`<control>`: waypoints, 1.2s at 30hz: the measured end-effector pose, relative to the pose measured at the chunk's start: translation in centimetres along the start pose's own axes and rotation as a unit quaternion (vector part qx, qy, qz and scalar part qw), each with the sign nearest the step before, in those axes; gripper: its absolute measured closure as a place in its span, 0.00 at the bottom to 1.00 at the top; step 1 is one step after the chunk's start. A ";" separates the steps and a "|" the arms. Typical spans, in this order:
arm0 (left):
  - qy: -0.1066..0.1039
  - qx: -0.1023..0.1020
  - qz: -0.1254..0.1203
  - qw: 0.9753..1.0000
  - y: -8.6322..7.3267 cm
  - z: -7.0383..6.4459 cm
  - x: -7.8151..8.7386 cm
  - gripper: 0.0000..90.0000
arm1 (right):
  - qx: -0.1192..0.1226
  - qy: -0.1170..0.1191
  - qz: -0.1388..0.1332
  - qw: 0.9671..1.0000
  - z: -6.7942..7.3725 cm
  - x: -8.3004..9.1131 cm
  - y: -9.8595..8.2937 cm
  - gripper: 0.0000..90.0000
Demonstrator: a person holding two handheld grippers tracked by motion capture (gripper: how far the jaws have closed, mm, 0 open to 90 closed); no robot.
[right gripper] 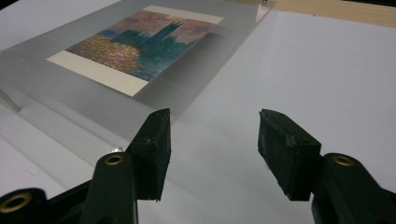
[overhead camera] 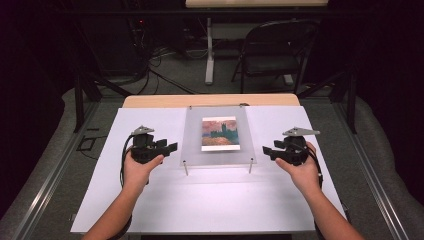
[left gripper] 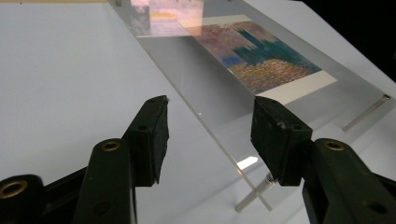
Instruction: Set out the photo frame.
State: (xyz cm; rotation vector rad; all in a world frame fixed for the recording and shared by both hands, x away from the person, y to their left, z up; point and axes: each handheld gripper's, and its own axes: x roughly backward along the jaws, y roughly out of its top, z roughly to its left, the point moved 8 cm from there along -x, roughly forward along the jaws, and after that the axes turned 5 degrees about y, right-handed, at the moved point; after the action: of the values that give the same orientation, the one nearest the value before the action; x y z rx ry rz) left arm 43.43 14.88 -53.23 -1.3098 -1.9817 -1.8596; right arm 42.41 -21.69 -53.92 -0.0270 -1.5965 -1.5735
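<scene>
High view: clear acrylic panel (overhead camera: 218, 137) raised on four metal standoff pins, centred toward the far edge of the white table (overhead camera: 165, 200); painted postcard (overhead camera: 219, 133) of a towered building at sunset lying under or within the panel, which one not determinable. Left gripper (overhead camera: 169, 147) released, level with the panel's left edge, near but apart. Right gripper (overhead camera: 267, 151) likewise released, beside the right edge, apart.

Left gripper view: jaws spread to either side of the panel's near-left edge, front standoff pin (left gripper: 254, 193) below the right jaw.

Right gripper view: jaws parted, panel corner just ahead of the left jaw.

Probable risks: uneven closing on opposite edges, tilting the panel off its pins; smooth acrylic slipping between jaws; a jaw striking a pin and shifting the whole assembly.
</scene>
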 end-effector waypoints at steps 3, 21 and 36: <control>0.002 0.005 0.004 1.000 0.9 0.2 -0.7 0.52 | 0.000 0.002 0.014 1.000 -0.4 -0.5 0.8 0.53; 0.031 0.056 0.018 0.998 6.6 2.6 -3.2 0.48 | -0.027 0.019 0.043 0.999 -1.5 -4.6 6.2 0.60; 0.048 0.072 0.041 0.995 8.8 3.5 -5.7 0.47 | -0.085 0.009 0.060 0.995 -2.2 -8.0 8.6 0.61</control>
State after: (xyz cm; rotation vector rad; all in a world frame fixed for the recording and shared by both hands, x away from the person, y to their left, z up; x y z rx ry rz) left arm 54.15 13.92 -50.92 -1.2179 -1.9430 -1.6760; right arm 53.44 -17.43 -51.96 -0.1967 -1.4167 -1.6057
